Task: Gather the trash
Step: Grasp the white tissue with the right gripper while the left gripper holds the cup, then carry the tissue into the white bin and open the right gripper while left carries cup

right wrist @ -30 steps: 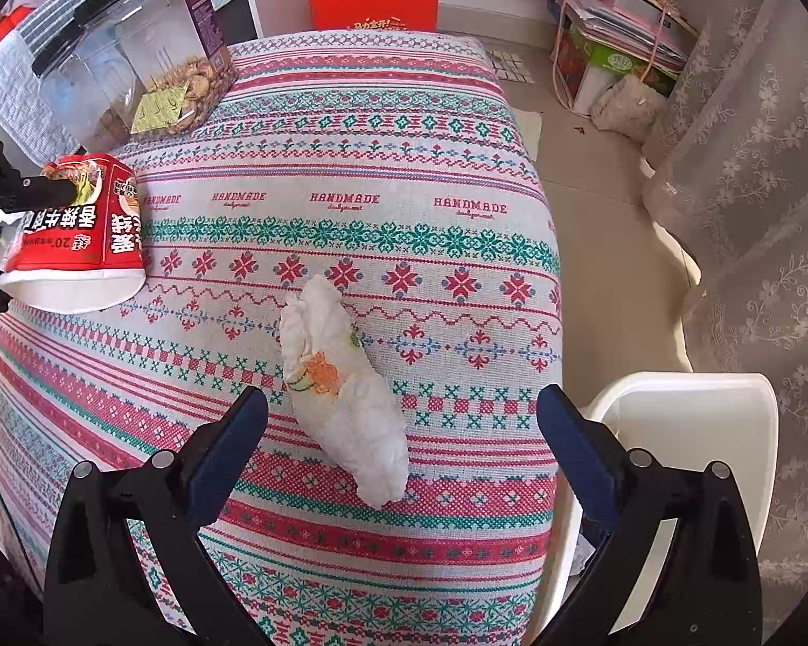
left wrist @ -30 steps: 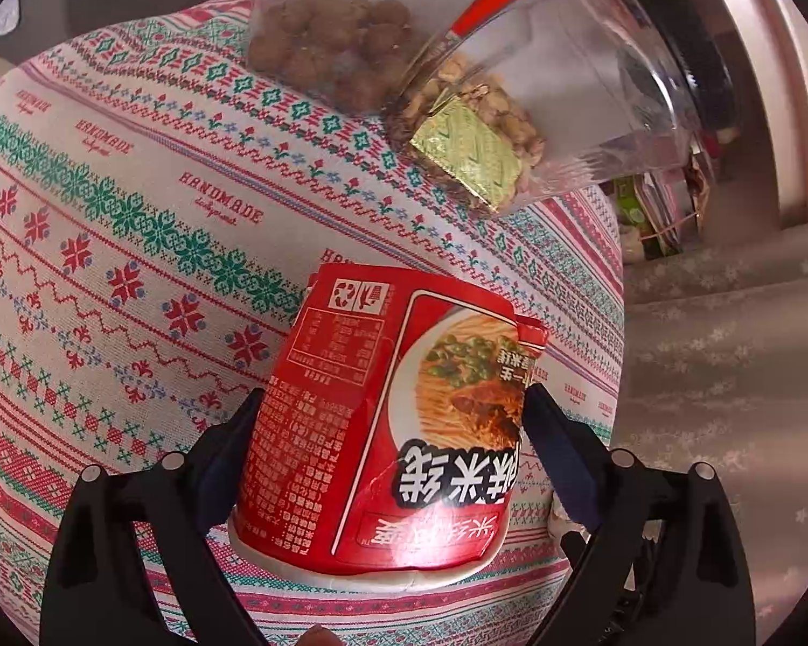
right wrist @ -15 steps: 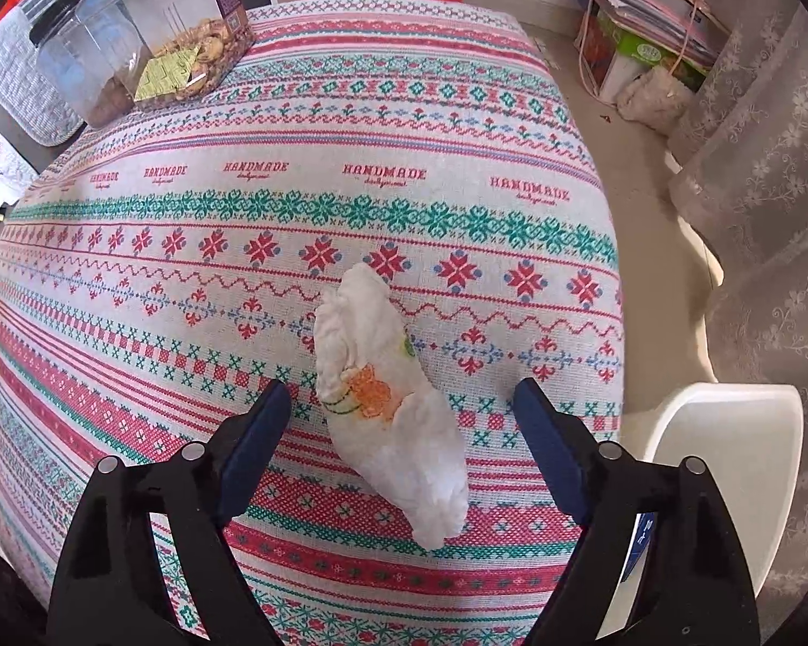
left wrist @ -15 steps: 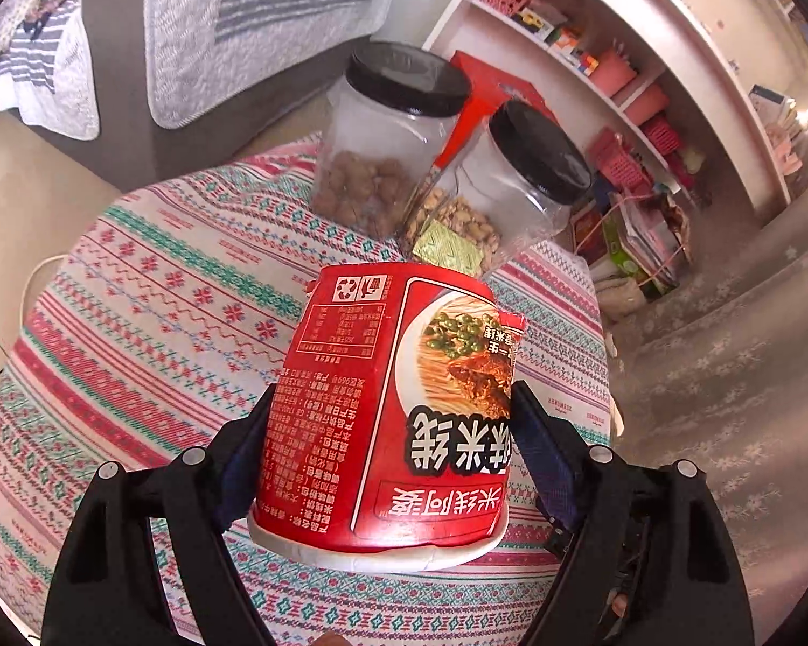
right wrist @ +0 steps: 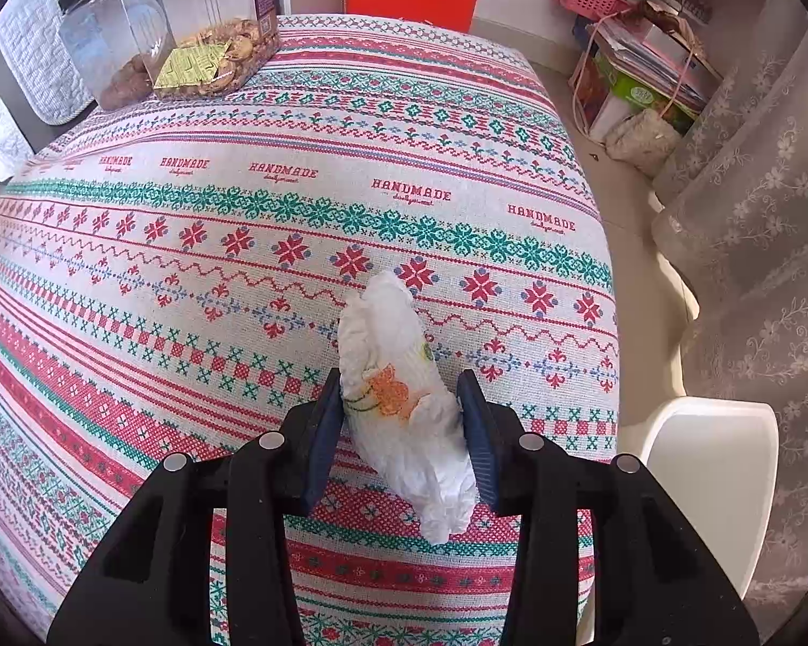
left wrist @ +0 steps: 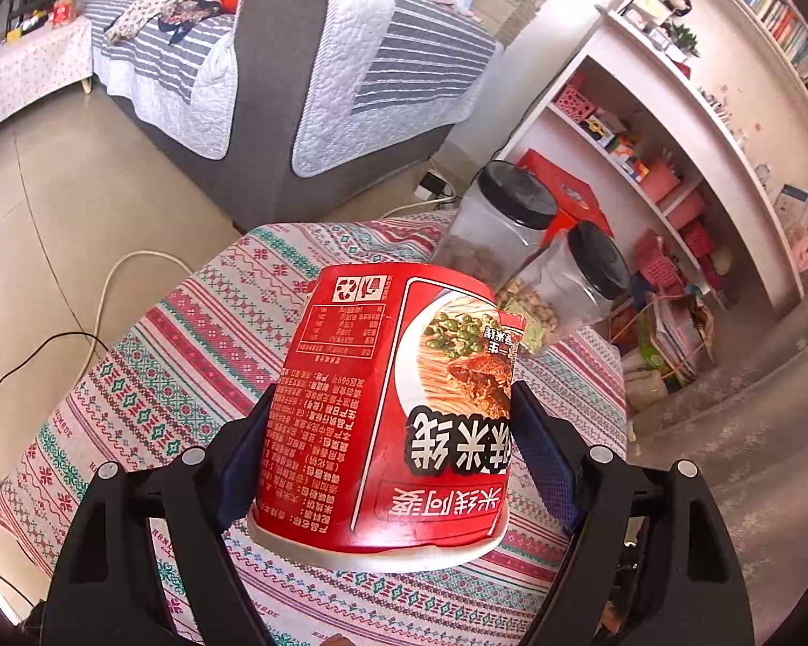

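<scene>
My left gripper (left wrist: 388, 447) is shut on a red instant noodle cup (left wrist: 393, 409), held upside down and lifted well above the patterned tablecloth (left wrist: 188, 366). In the right wrist view, a crumpled white tissue (right wrist: 404, 393) with an orange print lies on the tablecloth (right wrist: 296, 188) near its right edge. My right gripper (right wrist: 401, 420) has closed around the tissue, with both pads touching its sides.
Two clear jars with black lids (left wrist: 517, 226) holding snacks stand at the table's far end; they also show in the right wrist view (right wrist: 188, 43). A white bin (right wrist: 711, 463) stands beside the table on the right. A grey sofa (left wrist: 274, 97), shelves (left wrist: 673, 161) and a curtain (right wrist: 754, 215) surround the table.
My left gripper has lifted the noodle cup high above the table. My right gripper moved forward over the tissue and closed onto it.
</scene>
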`<state>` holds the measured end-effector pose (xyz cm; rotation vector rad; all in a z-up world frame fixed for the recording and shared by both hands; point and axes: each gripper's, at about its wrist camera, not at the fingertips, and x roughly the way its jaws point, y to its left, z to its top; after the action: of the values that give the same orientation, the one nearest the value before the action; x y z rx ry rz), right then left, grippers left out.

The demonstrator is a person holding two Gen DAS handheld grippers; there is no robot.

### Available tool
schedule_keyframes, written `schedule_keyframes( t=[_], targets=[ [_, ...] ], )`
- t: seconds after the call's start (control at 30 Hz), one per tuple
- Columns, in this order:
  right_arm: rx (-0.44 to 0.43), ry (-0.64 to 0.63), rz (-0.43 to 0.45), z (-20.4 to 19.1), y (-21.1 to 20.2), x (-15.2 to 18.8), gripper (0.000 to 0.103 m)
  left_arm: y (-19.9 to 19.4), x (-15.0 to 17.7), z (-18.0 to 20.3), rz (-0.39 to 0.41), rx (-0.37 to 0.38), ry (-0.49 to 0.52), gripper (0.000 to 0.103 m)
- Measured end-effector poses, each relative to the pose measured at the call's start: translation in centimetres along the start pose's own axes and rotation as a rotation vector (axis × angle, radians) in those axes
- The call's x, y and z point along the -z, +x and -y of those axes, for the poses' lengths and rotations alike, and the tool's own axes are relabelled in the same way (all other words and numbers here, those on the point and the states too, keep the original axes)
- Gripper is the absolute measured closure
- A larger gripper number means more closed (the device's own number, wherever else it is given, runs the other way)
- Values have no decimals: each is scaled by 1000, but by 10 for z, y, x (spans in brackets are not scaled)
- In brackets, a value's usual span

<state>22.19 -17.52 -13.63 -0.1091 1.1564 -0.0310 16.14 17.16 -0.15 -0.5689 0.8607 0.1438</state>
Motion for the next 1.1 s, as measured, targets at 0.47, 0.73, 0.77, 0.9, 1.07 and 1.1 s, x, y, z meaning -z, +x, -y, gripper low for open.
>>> schedule_keyframes(
  t=[0.47,0.73,0.77,0.9,1.07,1.1],
  targets=[
    [-243,-91,220,-64,-97,-7,64,0,-1,-16,28,-8,-74,23],
    [-323,-37,379,-51,-151,-6,64,-10,9,5,94,-25,-12,23],
    [-327,-28,393,-47,-155,-5,64,-12,11,10,105,-27,3,23],
    [-329,2,436,-33,-164,-2,64,-22,17,28,164,-36,64,23],
    [-331,39,470,-16,-172,0,64,-32,25,49,219,-23,122,23],
    [-329,45,478,-12,-174,1,64,-34,27,54,229,-19,135,23]
  ],
)
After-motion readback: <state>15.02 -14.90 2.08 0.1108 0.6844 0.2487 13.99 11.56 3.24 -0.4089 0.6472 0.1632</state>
